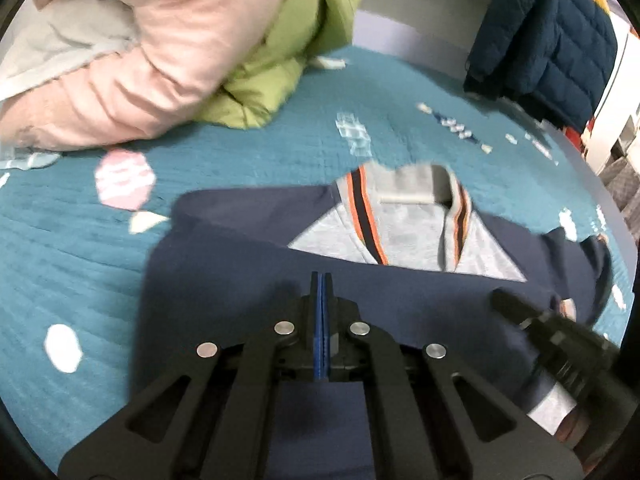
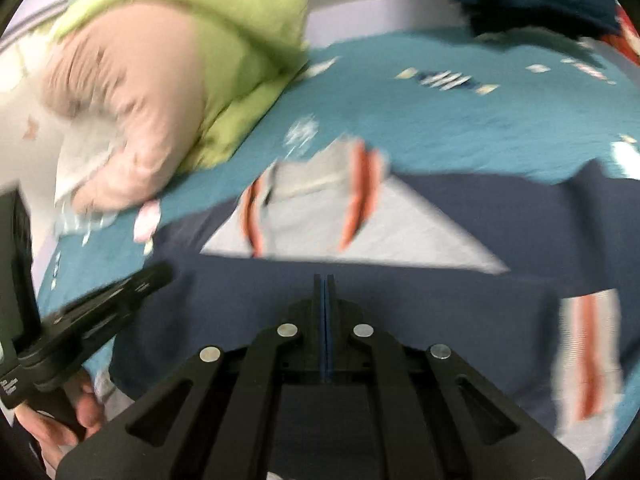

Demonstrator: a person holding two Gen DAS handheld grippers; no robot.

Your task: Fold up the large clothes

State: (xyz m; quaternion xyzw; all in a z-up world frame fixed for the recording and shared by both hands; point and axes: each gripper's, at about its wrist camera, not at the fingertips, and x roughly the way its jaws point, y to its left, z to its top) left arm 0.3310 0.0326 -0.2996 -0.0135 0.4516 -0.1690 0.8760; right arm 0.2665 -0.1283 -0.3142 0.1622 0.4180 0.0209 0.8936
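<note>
A navy and grey jacket (image 1: 248, 264) with orange-striped collar trim lies on the teal bedspread (image 1: 240, 152), its navy sleeves folded across the grey chest. It also shows in the right wrist view (image 2: 400, 304). My left gripper (image 1: 322, 280) is shut with nothing between its fingers, just above the navy fabric. My right gripper (image 2: 324, 282) is shut and empty too, over the same navy fold. The right gripper shows at the right edge of the left view (image 1: 516, 304); the left gripper shows at the left of the right view (image 2: 156, 276). Both views are motion-blurred.
A pile of pink (image 1: 132, 64) and lime-green (image 1: 280, 64) puffer jackets lies at the back left of the bed. A dark blue and yellow puffer jacket (image 1: 552, 40) hangs at the back right. The bedspread has white and pink printed patches.
</note>
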